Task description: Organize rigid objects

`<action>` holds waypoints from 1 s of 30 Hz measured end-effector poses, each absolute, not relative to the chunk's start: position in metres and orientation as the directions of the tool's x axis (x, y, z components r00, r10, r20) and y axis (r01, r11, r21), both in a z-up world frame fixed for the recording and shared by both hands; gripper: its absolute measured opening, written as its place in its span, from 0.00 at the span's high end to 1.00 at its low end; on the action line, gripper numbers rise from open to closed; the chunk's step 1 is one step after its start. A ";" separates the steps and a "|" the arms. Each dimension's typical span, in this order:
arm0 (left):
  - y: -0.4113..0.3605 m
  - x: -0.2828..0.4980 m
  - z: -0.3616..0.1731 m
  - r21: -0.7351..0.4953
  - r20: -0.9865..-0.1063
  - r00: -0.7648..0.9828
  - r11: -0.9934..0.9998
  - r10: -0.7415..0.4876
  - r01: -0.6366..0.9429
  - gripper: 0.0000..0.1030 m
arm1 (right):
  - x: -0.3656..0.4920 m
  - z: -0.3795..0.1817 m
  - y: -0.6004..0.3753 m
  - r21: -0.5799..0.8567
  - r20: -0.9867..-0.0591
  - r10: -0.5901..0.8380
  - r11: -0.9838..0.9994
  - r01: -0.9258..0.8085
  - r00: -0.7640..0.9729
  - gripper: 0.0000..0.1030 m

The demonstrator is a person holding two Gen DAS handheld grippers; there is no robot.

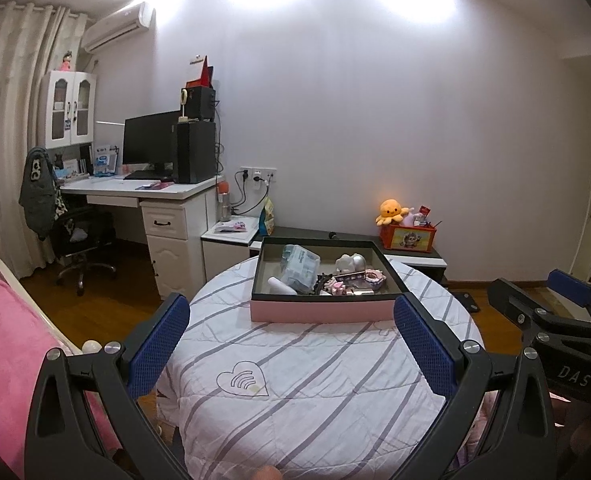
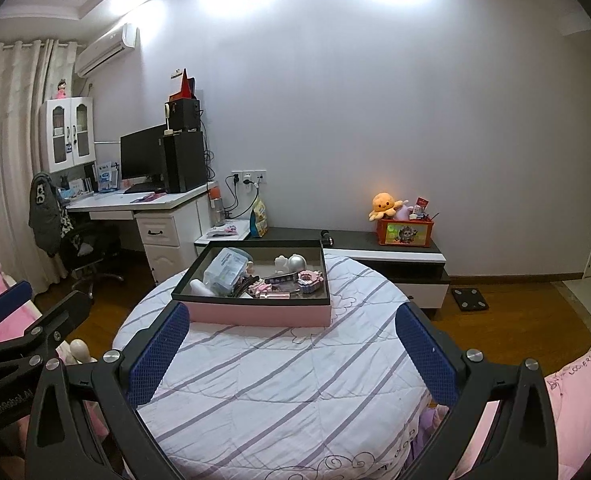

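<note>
Nearest, the left tongs (image 1: pixel 291 340) and right tongs (image 2: pixel 291 344) hang with blue-padded jaws spread wide, holding nothing, above the round table (image 1: pixel 295 400) under a white, grey-striped quilted cloth. Farther back on it sits the shallow pink cardboard box (image 1: pixel 319 312) with a dark interior, holding a clear plastic case (image 1: pixel 299 268), a silver-white figurine (image 1: pixel 349 264) and small pink trinkets (image 1: pixel 371 278).

Pink box (image 1: pixel 321 311) w/ dark inside; white cloth (image 1: pixel 295 380) w/ grey-purple stripes + outlined heart; blue textured pads (image 1: pixel 157 350) on black grippers; orange plush (image 1: pixel 391 210) by red-orange bin (image 1: pixel 409 238); pink blanket (image 1: pixel 7 344); white desk (image 1: pixel 167 216), cream curtains (image 1: pixel 11 120), brown wood floor (image 2: pixel 507 320)
</note>
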State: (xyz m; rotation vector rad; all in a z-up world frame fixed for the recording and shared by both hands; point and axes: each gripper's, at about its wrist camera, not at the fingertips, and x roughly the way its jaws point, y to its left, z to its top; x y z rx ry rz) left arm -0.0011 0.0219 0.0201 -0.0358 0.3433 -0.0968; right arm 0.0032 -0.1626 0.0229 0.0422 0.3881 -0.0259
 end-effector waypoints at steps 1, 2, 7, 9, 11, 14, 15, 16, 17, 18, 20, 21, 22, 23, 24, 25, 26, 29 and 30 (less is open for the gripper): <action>0.022 -0.002 0.020 -0.054 -0.335 0.937 0.995 -0.099 0.086 0.00 | 0.003 0.023 -0.163 0.037 -0.378 -0.017 0.999 0.034 0.925 0.00; 0.022 -0.002 0.021 -0.055 -0.334 0.937 0.995 -0.097 0.083 0.00 | 0.002 0.024 -0.163 0.038 -0.378 -0.018 0.999 0.035 0.926 0.00; 0.022 -0.004 0.021 -0.061 -0.333 0.938 0.995 -0.092 0.076 0.00 | 0.000 0.025 -0.164 0.046 -0.373 -0.024 0.998 0.044 0.928 0.00; 0.022 -0.005 0.021 -0.066 -0.334 0.938 0.995 -0.092 0.074 0.00 | 0.000 0.025 -0.164 0.049 -0.374 -0.026 0.998 0.048 0.927 0.00; 0.021 -0.005 0.021 -0.068 -0.336 0.937 0.995 -0.092 0.073 0.00 | 0.000 0.026 -0.164 0.051 -0.374 -0.026 0.998 0.048 0.927 0.00; 0.020 -0.005 0.021 -0.069 -0.338 0.937 0.995 -0.092 0.073 0.00 | -0.001 0.026 -0.164 0.051 -0.373 -0.025 0.998 0.048 0.927 0.00; 0.020 -0.005 0.020 -0.068 -0.338 0.936 0.995 -0.093 0.074 0.00 | -0.001 0.026 -0.164 0.051 -0.373 -0.025 0.998 0.048 0.927 0.00; 0.020 -0.005 0.020 -0.068 -0.341 0.936 0.995 -0.092 0.073 0.00 | -0.001 0.026 -0.164 0.052 -0.373 -0.025 0.998 0.048 0.927 0.00; 0.020 -0.005 0.020 -0.069 -0.343 0.935 0.995 -0.092 0.072 0.00 | -0.001 0.026 -0.164 0.053 -0.373 -0.024 0.997 0.047 0.927 0.00; 0.019 -0.005 0.019 -0.070 -0.345 0.934 0.995 -0.094 0.074 0.00 | -0.001 0.026 -0.164 0.052 -0.374 -0.025 0.998 0.048 0.927 0.00; 0.019 -0.003 0.020 -0.075 -0.350 0.932 0.994 -0.097 0.076 0.00 | 0.000 0.025 -0.164 0.052 -0.374 -0.025 0.998 0.047 0.927 0.00; 0.019 -0.002 0.019 -0.077 -0.353 0.930 0.994 -0.099 0.076 0.00 | -0.001 0.026 -0.164 0.052 -0.374 -0.024 0.997 0.047 0.927 0.00; 0.019 -0.002 0.019 -0.079 -0.355 0.930 0.994 -0.098 0.074 0.00 | 0.000 0.026 -0.164 0.052 -0.373 -0.025 0.998 0.048 0.927 0.00; 0.019 -0.002 0.019 -0.080 -0.358 0.929 0.994 -0.095 0.071 0.00 | 0.000 0.026 -0.164 0.051 -0.374 -0.026 0.998 0.048 0.927 0.00; 0.020 -0.001 0.018 -0.084 -0.362 0.927 0.994 -0.093 0.067 0.00 | 0.000 0.025 -0.164 0.051 -0.374 -0.025 0.998 0.048 0.927 0.00; 0.020 -0.001 0.018 -0.087 -0.363 0.927 0.994 -0.094 0.066 0.00 | -0.001 0.026 -0.164 0.051 -0.375 -0.024 0.998 0.047 0.927 0.00; 0.020 0.000 0.017 -0.088 -0.366 0.926 0.994 -0.093 0.064 0.00 | -0.001 0.026 -0.163 0.052 -0.376 -0.024 0.998 0.047 0.927 0.00; 0.021 0.002 0.015 -0.094 -0.380 0.920 0.993 -0.096 0.064 0.00 | -0.001 0.026 -0.163 0.058 -0.377 -0.025 0.997 0.050 0.926 0.00; 0.021 0.002 0.014 -0.098 -0.383 0.919 0.993 -0.095 0.062 0.00 | -0.001 0.026 -0.162 0.059 -0.379 -0.024 0.997 0.050 0.925 0.00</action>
